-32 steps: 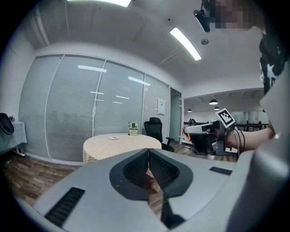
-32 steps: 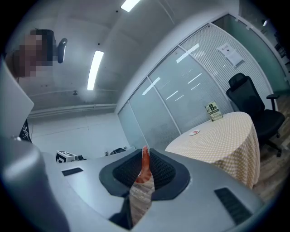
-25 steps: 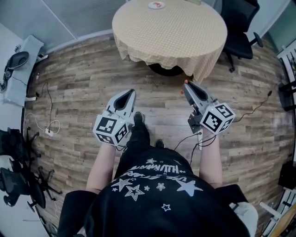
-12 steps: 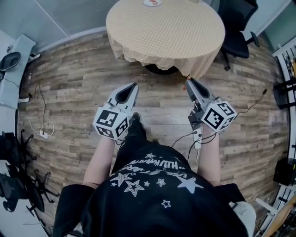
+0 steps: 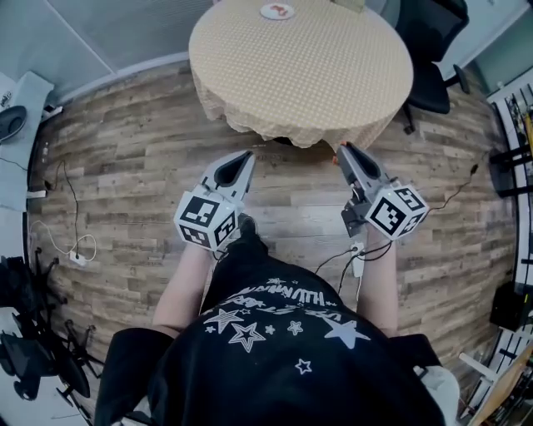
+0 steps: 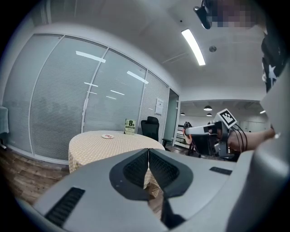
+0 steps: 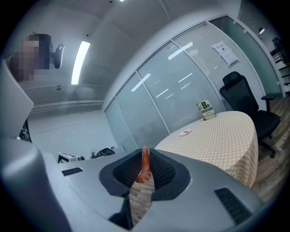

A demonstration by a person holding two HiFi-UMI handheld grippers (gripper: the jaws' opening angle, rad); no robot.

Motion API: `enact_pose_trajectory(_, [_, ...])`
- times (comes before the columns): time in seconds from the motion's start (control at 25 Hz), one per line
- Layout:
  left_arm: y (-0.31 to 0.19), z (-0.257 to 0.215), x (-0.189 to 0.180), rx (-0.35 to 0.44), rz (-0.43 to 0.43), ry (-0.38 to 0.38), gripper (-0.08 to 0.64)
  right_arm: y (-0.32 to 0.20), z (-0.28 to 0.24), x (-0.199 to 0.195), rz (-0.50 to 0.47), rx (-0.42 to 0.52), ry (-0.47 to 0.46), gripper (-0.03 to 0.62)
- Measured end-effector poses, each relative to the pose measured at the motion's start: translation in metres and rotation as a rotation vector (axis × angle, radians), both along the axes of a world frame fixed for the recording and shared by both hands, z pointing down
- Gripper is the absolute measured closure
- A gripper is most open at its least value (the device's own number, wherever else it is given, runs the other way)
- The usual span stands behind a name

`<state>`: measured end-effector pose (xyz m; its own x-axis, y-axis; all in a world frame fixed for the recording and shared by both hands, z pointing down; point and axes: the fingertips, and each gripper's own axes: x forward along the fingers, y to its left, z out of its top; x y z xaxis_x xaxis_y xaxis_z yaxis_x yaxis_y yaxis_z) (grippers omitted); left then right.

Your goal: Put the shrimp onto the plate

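Sticking up from the right gripper [image 5: 342,151], the orange shrimp [image 7: 144,164] is held tight between its jaws. The left gripper [image 5: 247,156] is pressed closed with nothing in it. The small plate [image 5: 277,11] is seen on the far side of the round table [image 5: 333,83], well apart from the shrimp.

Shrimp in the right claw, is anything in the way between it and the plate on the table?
Nothing visible does. The shrimp is clamped in the right claw by the near edge of the table, whose top is bare all the way to the plate at the far side.
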<state>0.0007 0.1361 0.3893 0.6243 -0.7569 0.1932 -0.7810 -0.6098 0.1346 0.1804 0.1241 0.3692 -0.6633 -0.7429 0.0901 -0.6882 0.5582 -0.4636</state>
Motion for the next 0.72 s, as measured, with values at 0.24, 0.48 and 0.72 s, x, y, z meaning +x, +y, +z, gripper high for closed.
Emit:
enact_pose_trajectory(0.24, [-0.051,0.002,-0.018,-0.009,0.043,-0.006,0.551,-0.039,-0.008,-0.021,0.034,-0.007,0.016,0.532])
enact_pose_trajectory(0.48, [-0.082,0.010,-0.035,-0.036,0.071,0.008,0.551,-0.062,-0.006,-0.034,0.072,-0.033,0.033,0.532])
enact_pose_trajectory(0.72, [-0.112,0.011,-0.051,-0.023,0.107,0.007,0.551,-0.082,-0.006,-0.054,0.111,-0.038,0.048,0.532])
